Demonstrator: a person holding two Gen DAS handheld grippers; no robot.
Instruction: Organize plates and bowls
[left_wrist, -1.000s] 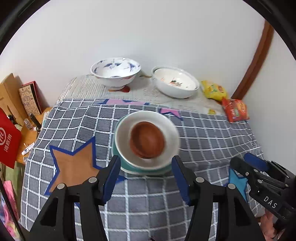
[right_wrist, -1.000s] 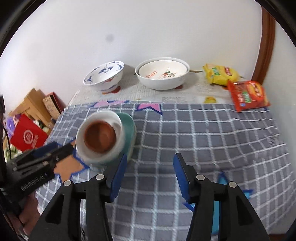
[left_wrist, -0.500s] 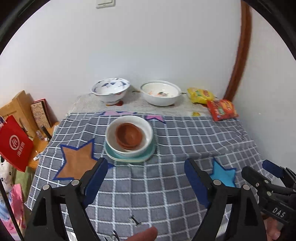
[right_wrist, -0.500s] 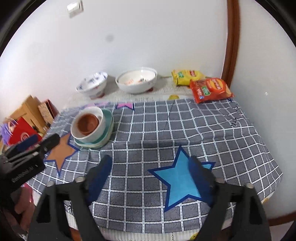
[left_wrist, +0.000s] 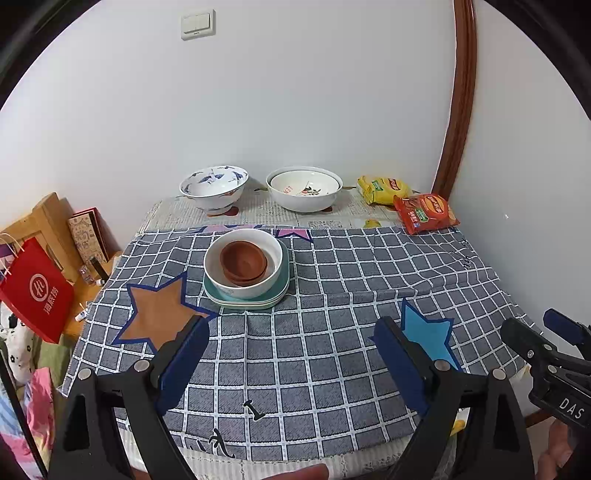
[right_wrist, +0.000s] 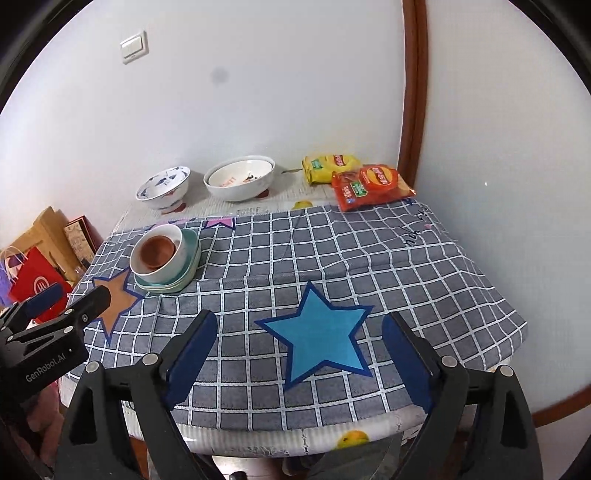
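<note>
Honestly, a fair bit gets cut off here. Only the tips of the right gripper (left_wrist: 550, 343) poke into the left wrist view at the far right edge, and the left gripper (right_wrist: 55, 306) is likewise clipped at the left edge of the right wrist view. Print inside the far white bowl (left_wrist: 304, 186) is too small to read, and the green plates (left_wrist: 282, 275) are mostly covered, so I can't tell how many are stacked.

Containers: a white bowl (left_wrist: 275, 254) sits on those plates, toward the back left of the checkered cloth (left_wrist: 332, 350) on the table, between the orange star (left_wrist: 159, 314) and a pink star (left_wrist: 293, 232). Nested inside it are brown bowls (left_wrist: 243, 260), at least two going by the rims. Behind, on the bare strip by the wall, stand a blue-patterned bowl (left_wrist: 214, 186) and the far white bowl, side by side, not touching; both look empty. Two snack packets (left_wrist: 424, 212) lie at the back right.

Both sets of jaws are spread wide, holding nothing, hovering over the near edge of the table.
</note>
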